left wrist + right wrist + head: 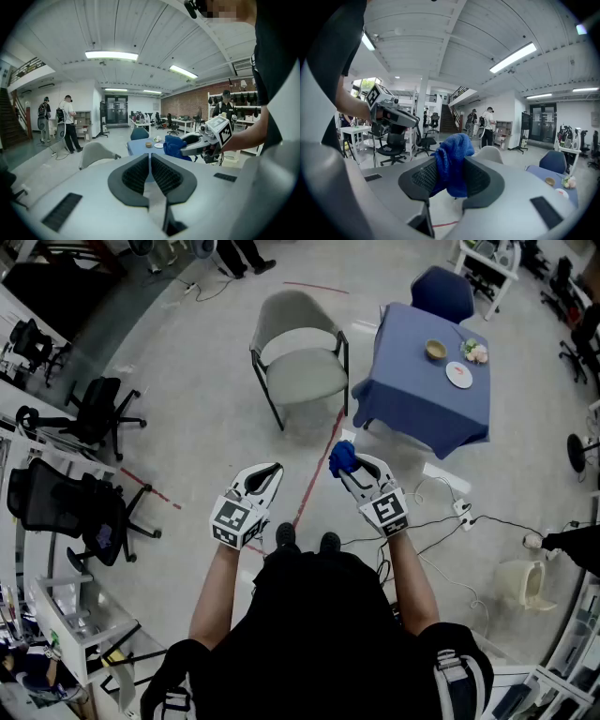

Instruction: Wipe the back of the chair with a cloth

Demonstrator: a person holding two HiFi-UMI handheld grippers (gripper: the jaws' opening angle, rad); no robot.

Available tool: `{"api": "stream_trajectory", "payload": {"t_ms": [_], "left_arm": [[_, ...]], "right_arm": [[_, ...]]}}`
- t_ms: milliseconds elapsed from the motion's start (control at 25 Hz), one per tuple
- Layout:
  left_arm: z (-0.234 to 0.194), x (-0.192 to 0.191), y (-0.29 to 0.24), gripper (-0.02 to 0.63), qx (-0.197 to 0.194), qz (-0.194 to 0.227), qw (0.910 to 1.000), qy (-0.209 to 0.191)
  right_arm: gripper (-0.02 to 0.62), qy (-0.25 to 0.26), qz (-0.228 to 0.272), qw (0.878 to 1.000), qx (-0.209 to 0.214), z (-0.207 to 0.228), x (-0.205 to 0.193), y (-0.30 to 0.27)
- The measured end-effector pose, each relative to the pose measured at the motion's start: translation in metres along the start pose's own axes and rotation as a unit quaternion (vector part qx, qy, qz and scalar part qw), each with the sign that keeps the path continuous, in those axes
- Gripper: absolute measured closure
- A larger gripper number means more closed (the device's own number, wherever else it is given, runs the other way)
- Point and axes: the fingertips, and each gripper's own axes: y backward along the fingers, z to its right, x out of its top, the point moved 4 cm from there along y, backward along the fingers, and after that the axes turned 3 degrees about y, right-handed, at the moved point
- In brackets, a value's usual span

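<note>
A grey chair (pixel 302 348) is seen standing on the floor (pixel 206 418) with its seat turned toward the person, and every place here is given from it. The right tool (pixel 354 468) is held on the near side of the chair, well apart from it and a little to its right in the head view; its jaws are clamped on a blue cloth (pixel 342 457), which is bunched between the pads and rises above the tips. The cloth is thus kept in the air, short of the chair and touching no part of it. The left tool (pixel 270 472) is held level with the right one, also well short of the chair and roughly in line with its seat; its jaws are brought together with only a thin slit between them, and nothing is gripped. A table (pixel 412 343) under a blue cover is set just to the right of the chair, and a bowl (pixel 435 350) and a plate (pixel 458 374) are laid on its far side from the chair. A red line (pixel 319 465) on the floor is seen running from the chair's right front leg toward the person's shoes. Black office chairs (pixel 103 409) are parked well to the left of the chair.
</note>
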Motion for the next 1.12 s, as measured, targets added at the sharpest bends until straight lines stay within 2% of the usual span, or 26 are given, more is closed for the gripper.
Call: {"api": "stream_trajectory", "payload": {"t_ms": [200,760,1120], "left_arm": [[-0.001,-0.003,-0.001,0.571,0.007,0.005,0.9999,0.008],[0.002,-0.009,-0.003,0.571,0.01,0.004,0.9998,0.019],[-0.039,-0.015,-0.014,0.571,0.009,0.004,0.9993,0.036]], "right_arm": [[0.433,-0.015,0.005,1.0,-0.016,0.005,-0.006,0.004],[0.433,-0.041,0.002,0.999,-0.014,-0.001,-0.017,0.006],[0.433,-0.044,-0.016,0.999,-0.016,0.007,-0.018,-0.024]]}}
